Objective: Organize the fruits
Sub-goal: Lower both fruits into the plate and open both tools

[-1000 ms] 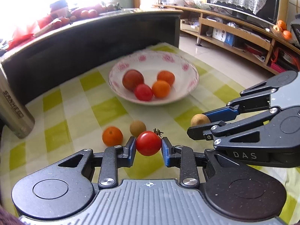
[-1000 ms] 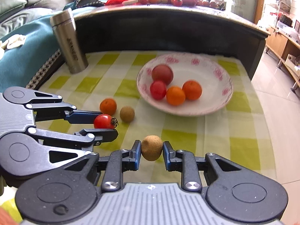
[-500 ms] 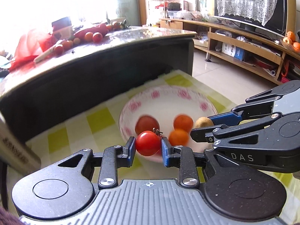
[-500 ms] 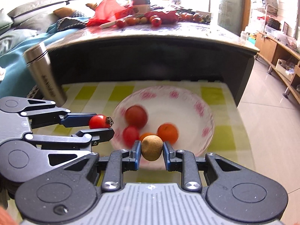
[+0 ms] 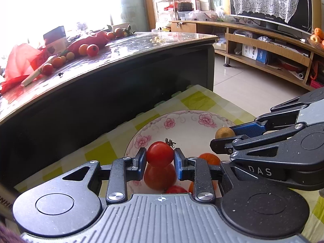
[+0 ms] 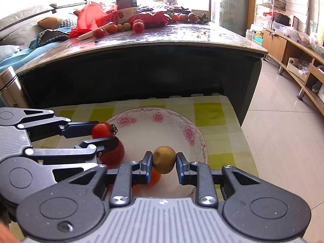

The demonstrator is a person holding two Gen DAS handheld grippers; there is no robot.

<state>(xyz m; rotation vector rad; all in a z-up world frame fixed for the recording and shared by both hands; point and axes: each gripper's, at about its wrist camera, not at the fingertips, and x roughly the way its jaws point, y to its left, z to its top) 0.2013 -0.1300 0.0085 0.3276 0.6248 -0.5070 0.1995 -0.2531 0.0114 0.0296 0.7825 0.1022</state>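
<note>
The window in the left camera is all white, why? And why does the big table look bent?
Left wrist view: daylight overexposes the window, washing it out, with glare on the dark tabletop. Both views: the fisheye lens bows the straight table edge into a curve; the cherry tomato stays sharp.

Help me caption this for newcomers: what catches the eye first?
Two claws side by side above the floral bowl: the left claw pinches a red cherry tomato, the right claw a tan round fruit. Behind them, a dark table strewn with fruit.
</note>
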